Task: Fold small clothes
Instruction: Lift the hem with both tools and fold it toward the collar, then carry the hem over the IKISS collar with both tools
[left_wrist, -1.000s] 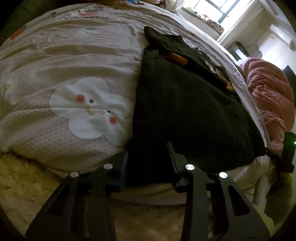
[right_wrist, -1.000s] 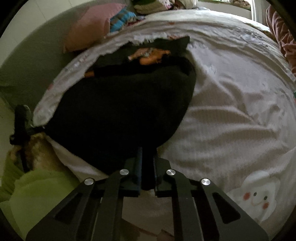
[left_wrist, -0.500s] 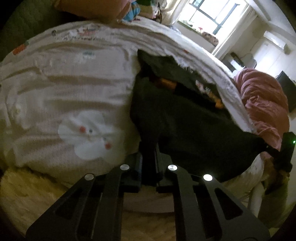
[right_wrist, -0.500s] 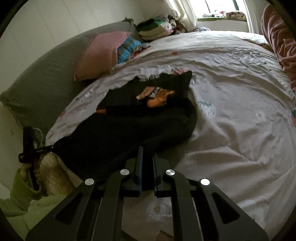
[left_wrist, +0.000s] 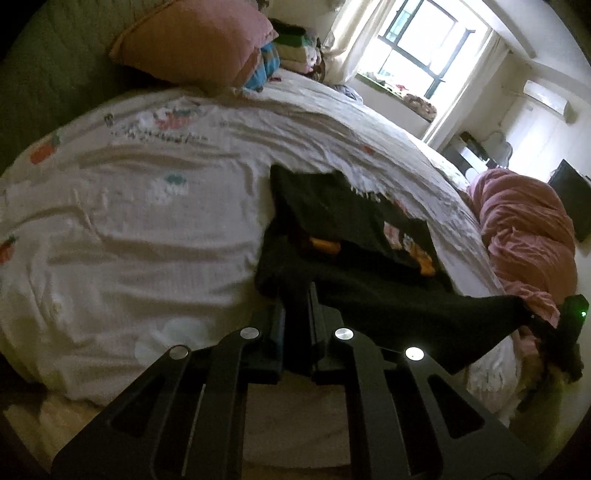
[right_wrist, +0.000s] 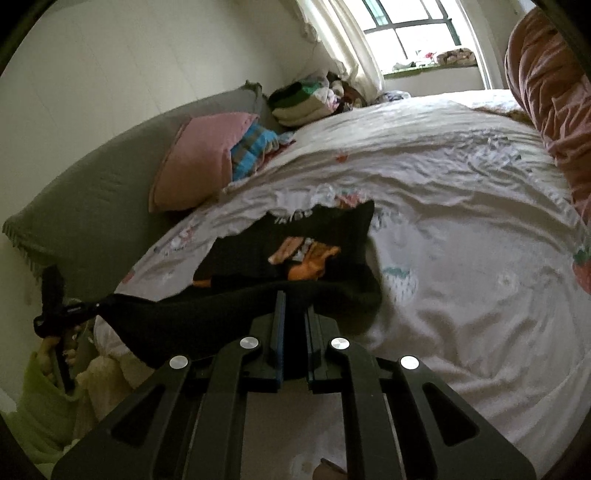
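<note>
A small black garment with an orange and pink print lies on the bed. Its near hem hangs stretched in the air between both grippers, while its far part rests flat on the sheet. My left gripper is shut on the hem's left corner. In the right wrist view, my right gripper is shut on the other corner of the black garment. Each camera also catches the opposite tool: the right gripper at the far right edge, and the left gripper at the far left, both pinching cloth.
The white bed sheet with cartoon prints spreads wide to the left of the garment. A pink pillow and a stack of folded clothes sit by the headboard. A bunched pink blanket lies at the right. A light green sleeve shows beside the bed.
The left gripper's jaws closed on the garment's hem. Both grippers then rose with the hem, pulling the near edge off the bed and taut between them.
</note>
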